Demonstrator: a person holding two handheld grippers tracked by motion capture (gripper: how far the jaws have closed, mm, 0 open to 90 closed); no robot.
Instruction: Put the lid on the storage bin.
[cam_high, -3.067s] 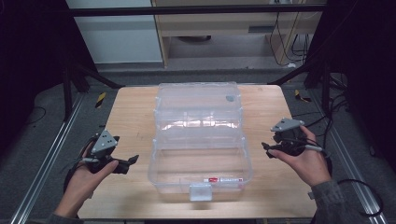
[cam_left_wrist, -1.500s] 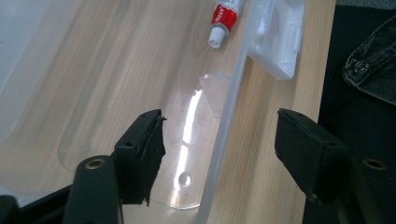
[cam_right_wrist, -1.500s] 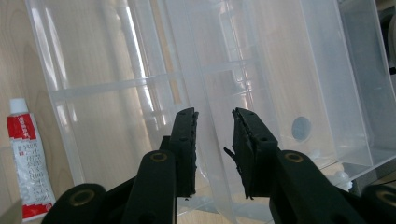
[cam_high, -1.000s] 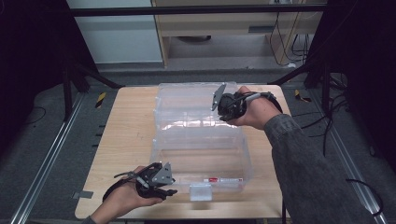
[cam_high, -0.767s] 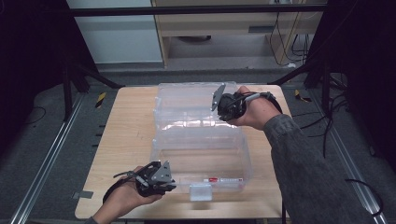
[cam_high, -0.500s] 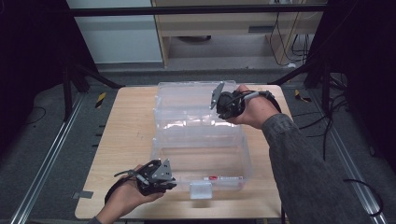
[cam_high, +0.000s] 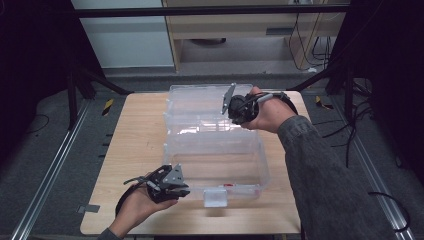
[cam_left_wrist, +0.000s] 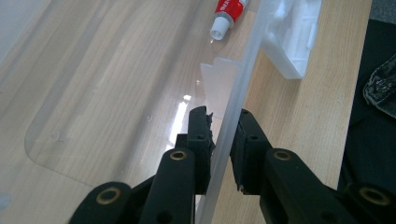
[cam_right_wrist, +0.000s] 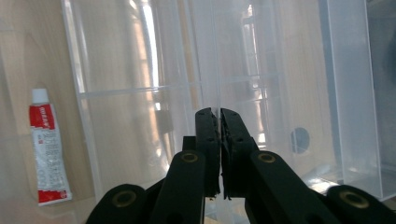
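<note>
While both hands sit as a second ago, the left gripper (cam_high: 186, 191) pinches the box (cam_high: 250, 165) rim at seven o'clock, the right gripper (cam_high: 226, 104), just closing, clamps the lid (cam_high: 195, 102) at one.

The box (cam_high: 215, 160) is clear plastic, its lid (cam_high: 200, 107) equally see-through, and a frosted white latch (cam_high: 216, 197) sits at its front wall by the near edge of the surface (cam_high: 135, 135), which is pale wood with a fine grain. Inside lies a tube (cam_right_wrist: 46, 149), red and white with a white cap and small print. The left hand-held gripper (cam_left_wrist: 222, 140) is black with brass-coloured rivets and carries a grey plate on top. The right hand-held gripper (cam_right_wrist: 219, 126) is black too, with the same brass rivets. The sleeve (cam_high: 325, 170) is dark grey. The floor (cam_high: 50, 150) is grey, marked with a yellow-and-black striped tape (cam_high: 107, 106).
</note>
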